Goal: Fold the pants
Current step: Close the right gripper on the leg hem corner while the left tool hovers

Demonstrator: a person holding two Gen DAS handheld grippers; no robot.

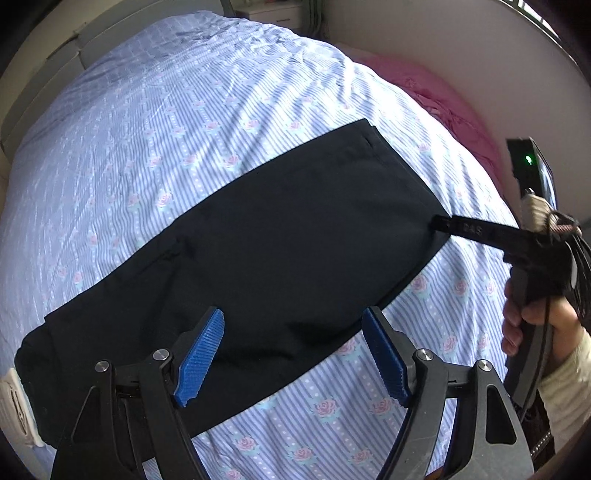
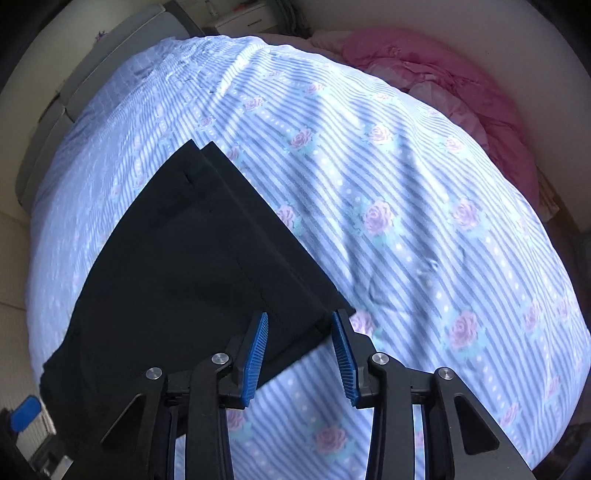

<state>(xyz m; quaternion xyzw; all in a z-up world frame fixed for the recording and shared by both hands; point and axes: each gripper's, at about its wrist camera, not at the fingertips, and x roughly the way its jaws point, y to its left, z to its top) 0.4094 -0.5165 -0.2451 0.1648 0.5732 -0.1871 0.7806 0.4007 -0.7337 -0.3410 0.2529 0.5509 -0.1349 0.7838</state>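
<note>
While both grippers are pointing steeply down over the bed, the black pants (image 1: 280,236) are lying flat on the blue striped rose-print bedsheet (image 1: 192,110), stretched as one long dark band with the legs stacked one on the other. Left gripper (image 1: 293,354) is hovering above the near edge of the pants mid-length, blue pads spread wide, nothing between them, not touching the cloth as far as I can tell. Right gripper (image 2: 299,354) is sitting at the hem end, its fingers partly apart and straddling the near hem corner; the pads are not pressing on the fabric. In the left wrist view, the right gripper's fingertip is showing just at the hem edge, with a person's hand (image 1: 532,321) in a pale sleeve gripping its handle. Pink bedding (image 2: 454,85) is bunching up at the far side against the wall, well apart from the pants. White cabinet (image 2: 247,22) is standing beyond the bed. Nothing is lying on top of the pants.
</note>
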